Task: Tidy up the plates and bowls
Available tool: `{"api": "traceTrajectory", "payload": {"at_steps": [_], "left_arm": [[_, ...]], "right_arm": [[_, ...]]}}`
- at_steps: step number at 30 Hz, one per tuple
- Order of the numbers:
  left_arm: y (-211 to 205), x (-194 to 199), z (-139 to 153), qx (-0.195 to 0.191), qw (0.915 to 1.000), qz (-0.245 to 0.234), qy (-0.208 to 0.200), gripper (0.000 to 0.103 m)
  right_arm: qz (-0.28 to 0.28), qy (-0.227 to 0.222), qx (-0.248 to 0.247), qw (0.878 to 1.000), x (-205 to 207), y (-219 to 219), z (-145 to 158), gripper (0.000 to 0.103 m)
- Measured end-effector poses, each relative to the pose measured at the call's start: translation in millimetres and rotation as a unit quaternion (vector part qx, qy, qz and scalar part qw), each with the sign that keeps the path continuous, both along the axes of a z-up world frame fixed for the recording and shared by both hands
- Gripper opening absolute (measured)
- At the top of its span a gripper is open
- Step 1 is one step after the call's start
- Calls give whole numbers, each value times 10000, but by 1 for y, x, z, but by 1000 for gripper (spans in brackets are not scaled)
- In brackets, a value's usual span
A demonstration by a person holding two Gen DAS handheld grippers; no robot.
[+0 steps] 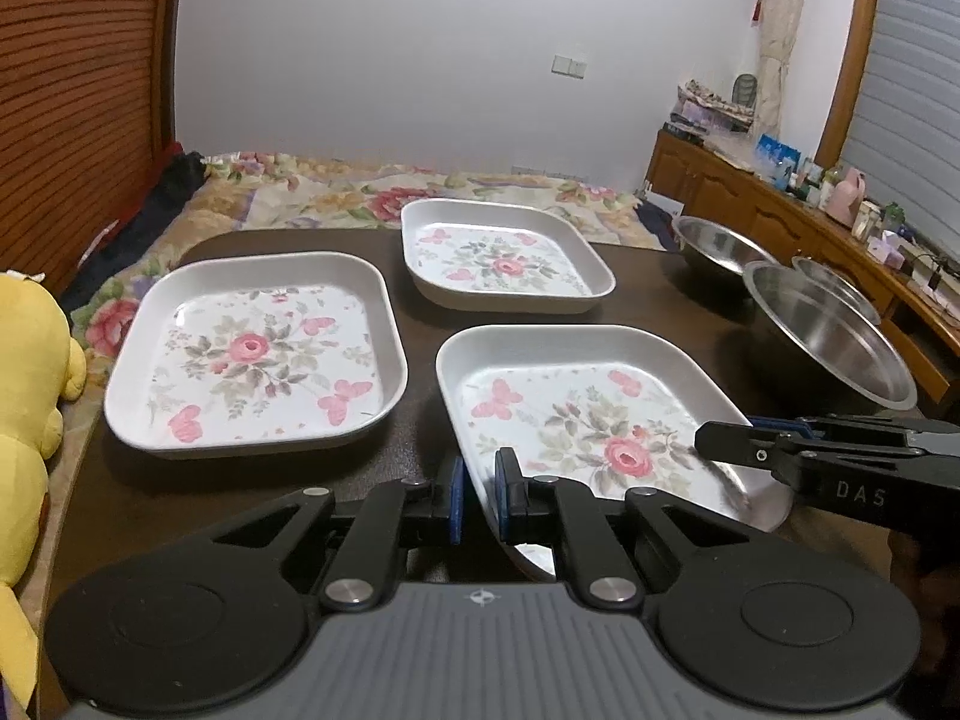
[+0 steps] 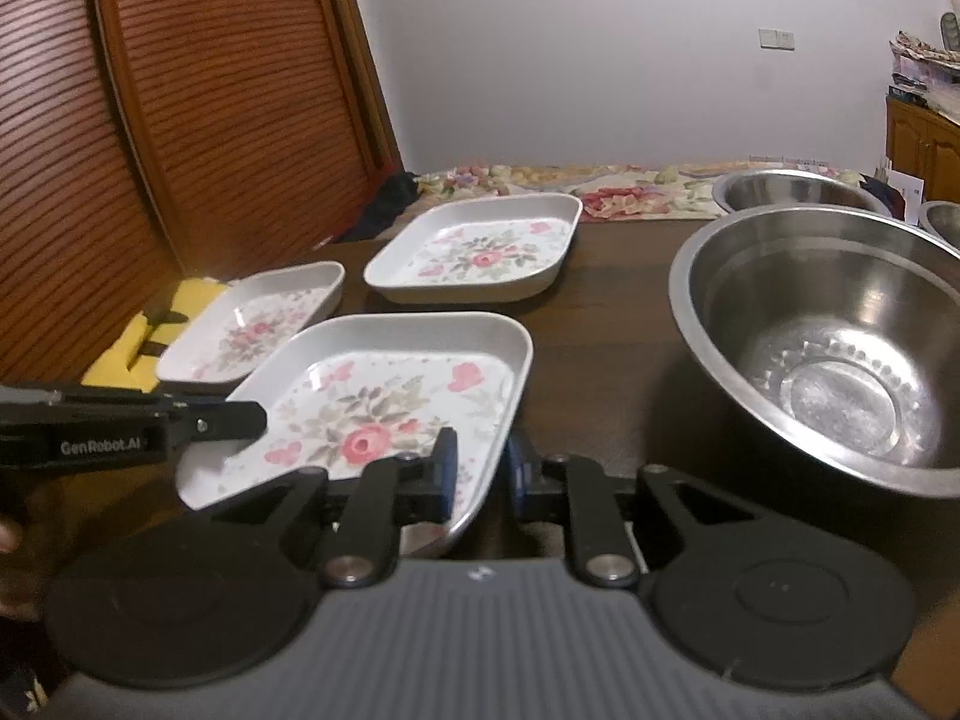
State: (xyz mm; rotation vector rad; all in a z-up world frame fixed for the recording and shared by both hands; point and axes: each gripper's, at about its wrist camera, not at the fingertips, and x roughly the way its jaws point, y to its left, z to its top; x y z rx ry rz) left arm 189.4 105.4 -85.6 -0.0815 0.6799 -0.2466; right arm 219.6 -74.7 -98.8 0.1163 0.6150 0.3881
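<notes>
Three square floral plates lie on the dark table (image 1: 150, 498). My left gripper (image 1: 483, 498) is shut on the left rim of the nearest floral plate (image 1: 576, 420), one finger inside and one outside. The same plate (image 2: 384, 408) has its right rim clamped in my right gripper (image 2: 480, 468). Each gripper shows in the other's view, the right gripper (image 1: 720, 441) at the plate's right edge and the left gripper (image 2: 252, 420) at its left. A second plate (image 1: 252, 354) lies to the left and a third plate (image 1: 504, 252) behind. Three steel bowls stand at the right, the largest bowl (image 2: 828, 348) nearest.
A yellow plush toy (image 1: 30, 390) sits at the table's left edge. Behind the table is a bed with a floral cover (image 1: 360, 192). A wooden sideboard (image 1: 750, 204) crowded with small items runs along the right. A slatted wooden door (image 2: 180, 120) stands at the left.
</notes>
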Motion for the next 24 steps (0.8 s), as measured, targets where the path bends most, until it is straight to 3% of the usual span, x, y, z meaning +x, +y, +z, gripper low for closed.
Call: {"api": "traceTrajectory", "payload": {"at_steps": [16,24], "left_arm": [[-1,-60,11,21,9998,23,-199,13],[-5,-75,0,87,9999,60,-95,13]], "right_arm": [[93,-228,-6,9997,-49,0,12,19],[123,-200,-2,9997,-68,1,6,20]]}}
